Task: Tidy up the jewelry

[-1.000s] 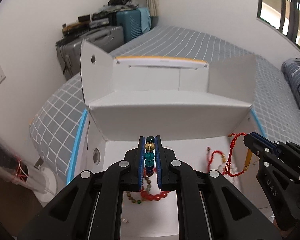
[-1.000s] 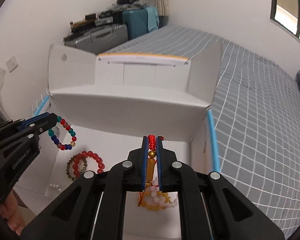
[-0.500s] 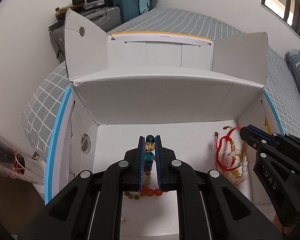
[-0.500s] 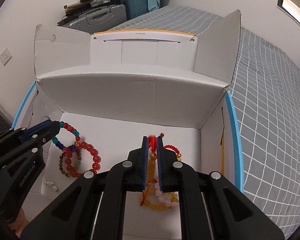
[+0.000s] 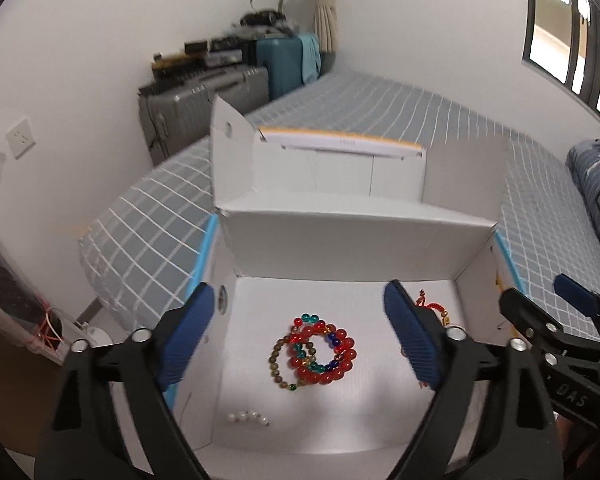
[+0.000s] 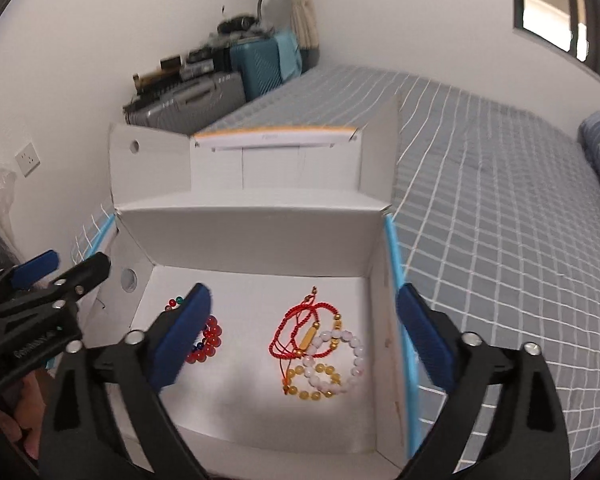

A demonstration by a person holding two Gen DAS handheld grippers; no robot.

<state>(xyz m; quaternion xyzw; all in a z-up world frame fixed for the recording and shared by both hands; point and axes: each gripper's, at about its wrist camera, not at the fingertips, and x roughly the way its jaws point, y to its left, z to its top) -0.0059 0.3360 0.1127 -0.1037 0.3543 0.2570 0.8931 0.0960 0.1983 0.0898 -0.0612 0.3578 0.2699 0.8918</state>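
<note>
An open white cardboard box sits on the bed. In the left wrist view a pile of bead bracelets, red, teal-blue and brown, lies on the box floor, with a few loose pearls nearer me. My left gripper is open and empty above them. In the right wrist view a red cord bracelet with a gold bar lies beside pink and amber bead bracelets. My right gripper is open and empty above these. The box walls surround both piles.
The box has raised flaps at the back and blue-edged sides. It rests on a grey checked bedspread. Suitcases stand against the far wall. A dark pillow lies at the right.
Both grippers have opened and pulled back upward. The beaded bracelet dropped onto the left pile and the red cord bracelet onto the right pile in the box.
</note>
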